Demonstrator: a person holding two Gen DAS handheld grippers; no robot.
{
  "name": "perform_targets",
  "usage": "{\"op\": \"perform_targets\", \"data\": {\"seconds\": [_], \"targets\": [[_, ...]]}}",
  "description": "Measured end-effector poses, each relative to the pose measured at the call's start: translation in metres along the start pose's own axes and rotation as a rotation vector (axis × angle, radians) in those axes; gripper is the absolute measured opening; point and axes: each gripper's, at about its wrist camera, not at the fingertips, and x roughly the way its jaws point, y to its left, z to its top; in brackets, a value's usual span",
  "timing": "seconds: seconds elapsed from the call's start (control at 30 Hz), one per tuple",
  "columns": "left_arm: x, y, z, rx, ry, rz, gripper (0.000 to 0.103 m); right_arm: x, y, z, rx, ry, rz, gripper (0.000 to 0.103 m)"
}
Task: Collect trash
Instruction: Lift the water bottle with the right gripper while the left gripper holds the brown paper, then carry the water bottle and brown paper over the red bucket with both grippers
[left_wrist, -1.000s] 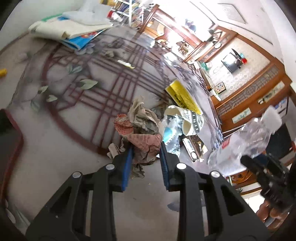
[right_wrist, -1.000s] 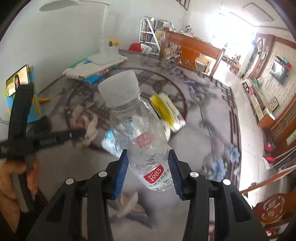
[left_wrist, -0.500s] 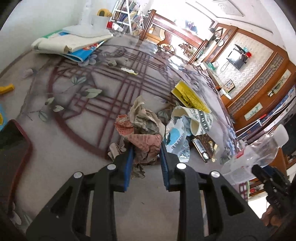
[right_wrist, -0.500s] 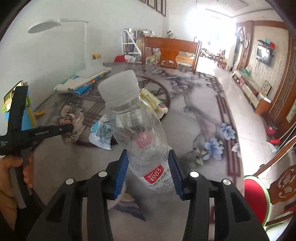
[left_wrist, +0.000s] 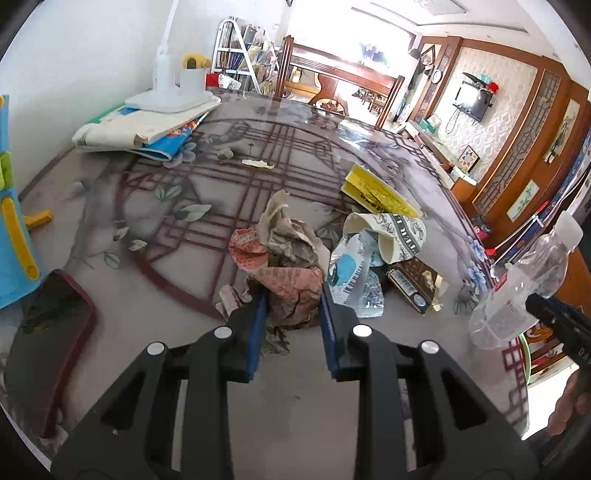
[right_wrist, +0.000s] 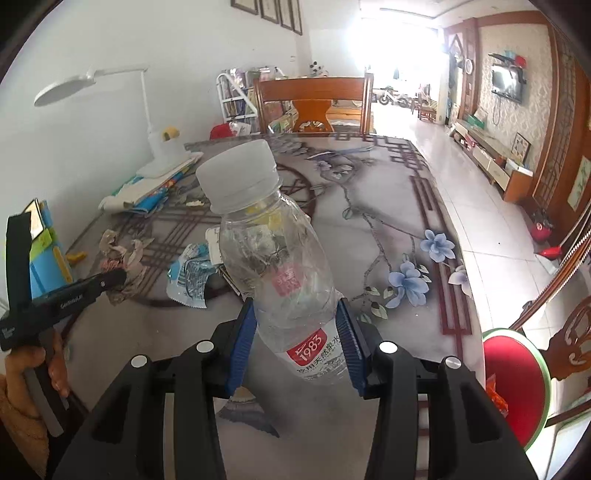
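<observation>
My left gripper (left_wrist: 291, 299) is shut on a crumpled wad of brown and red paper (left_wrist: 284, 258), just above the patterned table (left_wrist: 184, 206). The right gripper (right_wrist: 295, 321) is shut on an empty clear plastic bottle (right_wrist: 273, 258) with a white cap and a red label; the bottle (left_wrist: 517, 291) also shows at the right edge of the left wrist view. More trash lies on the table: a paper cup (left_wrist: 388, 236), a blue and white wrapper (left_wrist: 351, 273), a yellow packet (left_wrist: 376, 192) and a brown carton (left_wrist: 413, 284). The left gripper (right_wrist: 118, 277) with the paper wad (right_wrist: 122, 254) appears at left in the right wrist view.
Folded cloths and books (left_wrist: 147, 129) under a white desk lamp (right_wrist: 92, 81) sit at the table's far left. A dark phone (left_wrist: 48, 325) and a blue toy (left_wrist: 14, 236) lie near left. A red stool (right_wrist: 513, 376) and wooden chairs (right_wrist: 314, 103) stand around the table.
The right gripper has swung the bottle rightward, toward the table's right edge above the red stool. The left gripper has lifted slightly and rolled with the paper wad still held.
</observation>
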Motion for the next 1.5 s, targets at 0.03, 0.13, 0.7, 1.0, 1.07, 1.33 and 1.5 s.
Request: {"op": "perform_targets", "data": {"seconds": [0.03, 0.13, 0.7, 1.0, 1.07, 1.33, 1.5], "targets": [[-0.002, -0.003, -0.001, 0.002, -0.003, 0.002, 0.026, -0.002, -0.002, 0.000, 0.009, -0.005, 0.002, 0.042], [-0.009, -0.017, -0.008, 0.017, -0.008, -0.006, 0.026, -0.007, -0.011, -0.001, 0.030, -0.016, 0.001, 0.042], [-0.011, -0.168, -0.029, 0.087, 0.057, -0.236, 0.026, -0.054, -0.102, -0.028, 0.209, -0.082, -0.086, 0.042], [-0.002, -0.226, -0.043, 0.151, 0.096, -0.268, 0.026, -0.064, -0.153, -0.045, 0.351, -0.063, -0.124, 0.042], [0.001, -0.231, -0.044, 0.160, 0.105, -0.270, 0.026, -0.065, -0.159, -0.048, 0.378, -0.055, -0.131, 0.042], [0.009, -0.256, -0.058, 0.201, 0.158, -0.301, 0.026, -0.070, -0.175, -0.054, 0.435, -0.041, -0.149, 0.042], [0.015, -0.284, -0.062, 0.233, 0.188, -0.361, 0.026, -0.073, -0.192, -0.060, 0.475, -0.026, -0.206, 0.042]]}}
